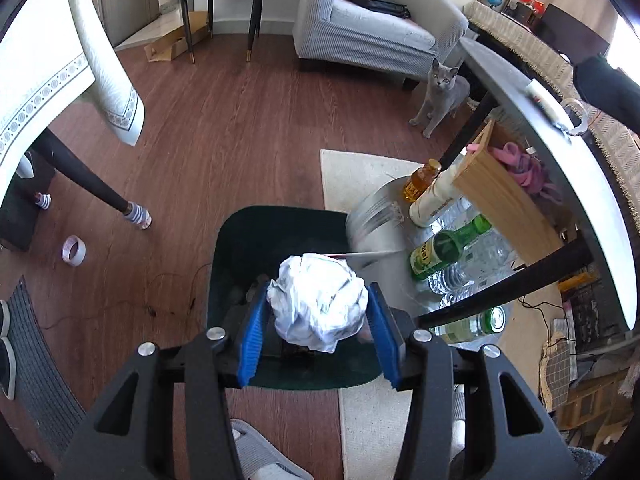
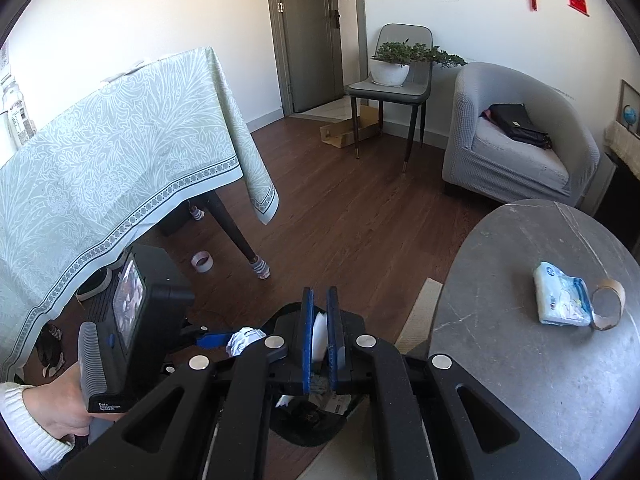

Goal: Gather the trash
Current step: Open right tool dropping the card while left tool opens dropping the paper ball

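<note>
Your left hand-held gripper (image 1: 318, 312) grasps the crumpled paper ball (image 1: 318, 306) over the dark bin (image 1: 228, 264); it is light, soft, easily crushed. The right hand-held gripper (image 2: 320, 330) pinches thin white paper (image 2: 319, 336).

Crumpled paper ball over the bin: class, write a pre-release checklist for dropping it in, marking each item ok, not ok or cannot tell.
1. Crumpled paper ball gripped between the left gripper jaws: ok.
2. Ball positioned above the dark green bin opening: ok.
3. Bin has room for more trash: ok, dark scraps only at the bottom.
4. Grey cat away from the bin: ok, sitting by the armchair.
5. Right gripper jaws shut on a thin white scrap: ok.
6. White scrap over the bin: cannot tell.
</note>
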{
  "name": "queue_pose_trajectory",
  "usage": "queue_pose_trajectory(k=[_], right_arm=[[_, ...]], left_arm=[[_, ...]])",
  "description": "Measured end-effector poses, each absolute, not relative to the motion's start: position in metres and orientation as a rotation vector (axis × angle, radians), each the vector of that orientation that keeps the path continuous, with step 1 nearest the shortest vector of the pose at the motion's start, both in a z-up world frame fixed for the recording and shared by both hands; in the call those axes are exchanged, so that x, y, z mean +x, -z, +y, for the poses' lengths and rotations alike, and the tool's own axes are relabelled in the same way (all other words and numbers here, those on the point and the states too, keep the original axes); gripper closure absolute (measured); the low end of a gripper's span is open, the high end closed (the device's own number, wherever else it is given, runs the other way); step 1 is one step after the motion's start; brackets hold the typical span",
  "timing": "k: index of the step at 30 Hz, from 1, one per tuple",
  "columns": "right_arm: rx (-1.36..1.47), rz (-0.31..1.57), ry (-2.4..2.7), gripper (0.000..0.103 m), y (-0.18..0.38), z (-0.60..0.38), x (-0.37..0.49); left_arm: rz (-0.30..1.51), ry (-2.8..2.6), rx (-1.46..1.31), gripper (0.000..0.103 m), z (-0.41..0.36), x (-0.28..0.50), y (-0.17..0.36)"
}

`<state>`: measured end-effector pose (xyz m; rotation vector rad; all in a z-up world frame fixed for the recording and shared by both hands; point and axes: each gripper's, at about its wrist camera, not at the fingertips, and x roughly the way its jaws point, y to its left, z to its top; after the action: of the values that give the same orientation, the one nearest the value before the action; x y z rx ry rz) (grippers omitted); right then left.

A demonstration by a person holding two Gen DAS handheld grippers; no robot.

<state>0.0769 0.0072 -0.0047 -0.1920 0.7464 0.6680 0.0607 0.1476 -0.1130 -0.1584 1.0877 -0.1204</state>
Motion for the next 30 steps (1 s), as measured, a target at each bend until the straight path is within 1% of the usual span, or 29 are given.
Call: queue_pose_trajectory(k=[2,10,19,22,27,29,30], right_arm=[[-0.203,0.758,-0.672,0.100,0.010,0.013,0.077],[-0.229,0.789,-0.683,0.101,0.021,0.027,0.079],[-0.252,0.856,-0.708,0.100,0.034,0.039,0.082],[-0.251,0.897,-0.719,0.100,0.041,0.043,0.084],[-0.258,0.920,-0.715,0.100,0.046,0.045,0.083],[-0.257,0.920,-0.717,0.097,0.045,0.045,0.083],[-0.253,0.921,-0.719,0.088,0.045,0.044,0.083]], left_arm=[[1.100,0.118,-0.153,0.053,0.151,0.060,0.118],[1.153,0.091,-0.138,0.053,0.163,0.062,0.134],[1.250,0.076,-0.122,0.053,0.169,0.067,0.168],[1.277,0.073,-0.115,0.052,0.169,0.067,0.176],[1.296,0.056,-0.102,0.048,0.170,0.066,0.183],[1.302,0.055,-0.097,0.044,0.170,0.067,0.185],[1.303,0.051,-0.093,0.042,0.170,0.067,0.185]])
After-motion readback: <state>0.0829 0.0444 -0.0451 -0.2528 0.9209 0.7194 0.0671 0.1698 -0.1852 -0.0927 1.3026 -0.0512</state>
